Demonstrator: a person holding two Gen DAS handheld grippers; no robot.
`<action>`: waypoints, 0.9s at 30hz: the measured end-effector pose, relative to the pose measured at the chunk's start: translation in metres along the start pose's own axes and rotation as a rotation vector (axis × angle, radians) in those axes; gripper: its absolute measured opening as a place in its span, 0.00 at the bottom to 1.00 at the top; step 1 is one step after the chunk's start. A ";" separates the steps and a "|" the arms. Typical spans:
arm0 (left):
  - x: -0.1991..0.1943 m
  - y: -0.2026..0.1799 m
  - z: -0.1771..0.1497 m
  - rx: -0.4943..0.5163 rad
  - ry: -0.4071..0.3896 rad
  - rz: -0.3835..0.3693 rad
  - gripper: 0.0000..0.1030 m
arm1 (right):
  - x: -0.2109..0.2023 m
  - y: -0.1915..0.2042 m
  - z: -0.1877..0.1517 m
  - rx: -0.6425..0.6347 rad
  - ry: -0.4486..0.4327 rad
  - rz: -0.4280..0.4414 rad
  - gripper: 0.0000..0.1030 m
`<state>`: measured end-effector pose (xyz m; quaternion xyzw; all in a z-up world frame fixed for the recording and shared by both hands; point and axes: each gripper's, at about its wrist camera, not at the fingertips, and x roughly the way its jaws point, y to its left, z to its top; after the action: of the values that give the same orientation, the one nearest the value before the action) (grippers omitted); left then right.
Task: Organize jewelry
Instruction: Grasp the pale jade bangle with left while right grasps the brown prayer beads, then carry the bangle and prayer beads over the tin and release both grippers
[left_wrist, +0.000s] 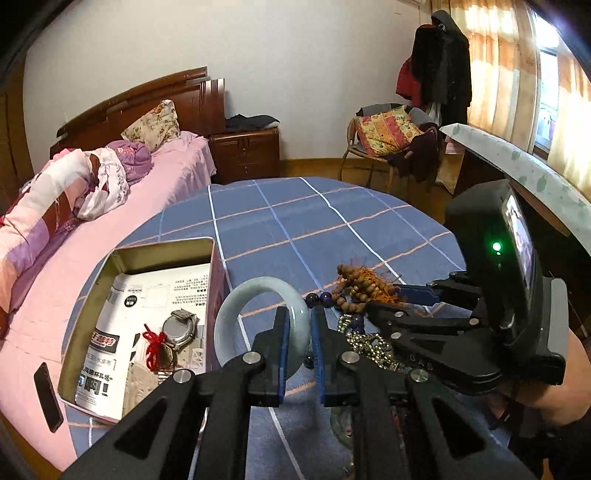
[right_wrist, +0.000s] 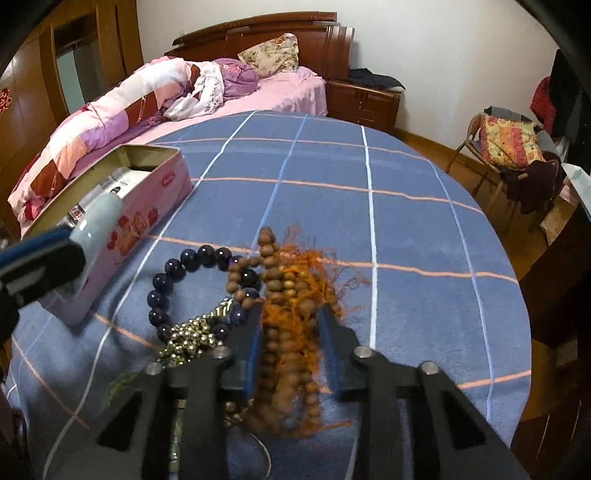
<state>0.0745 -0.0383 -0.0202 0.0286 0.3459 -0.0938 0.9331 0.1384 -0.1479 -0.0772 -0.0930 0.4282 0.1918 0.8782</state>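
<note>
Left gripper: jaws closed on pale jade bangle, held beside open tin. Tin is lined with printed paper; its writing is not legible. Wristwatch and red knot lie inside.

Right gripper: jaws clamped on wooden bead string with orange tassel. Purple bead bracelet is seen on blue checked cloth. Pink tin carries a red oval label, unreadable.
</note>
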 end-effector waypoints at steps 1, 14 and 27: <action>-0.001 0.001 0.001 -0.002 0.000 -0.001 0.11 | -0.004 0.000 0.000 -0.001 -0.013 0.005 0.19; -0.029 0.029 0.018 -0.029 -0.075 0.019 0.11 | -0.058 0.002 0.021 0.021 -0.173 0.012 0.17; -0.038 0.093 0.029 -0.066 -0.112 0.130 0.11 | -0.070 0.042 0.063 -0.062 -0.239 0.068 0.17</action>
<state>0.0831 0.0557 0.0258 0.0150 0.2934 -0.0229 0.9556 0.1272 -0.1071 0.0168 -0.0821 0.3174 0.2443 0.9126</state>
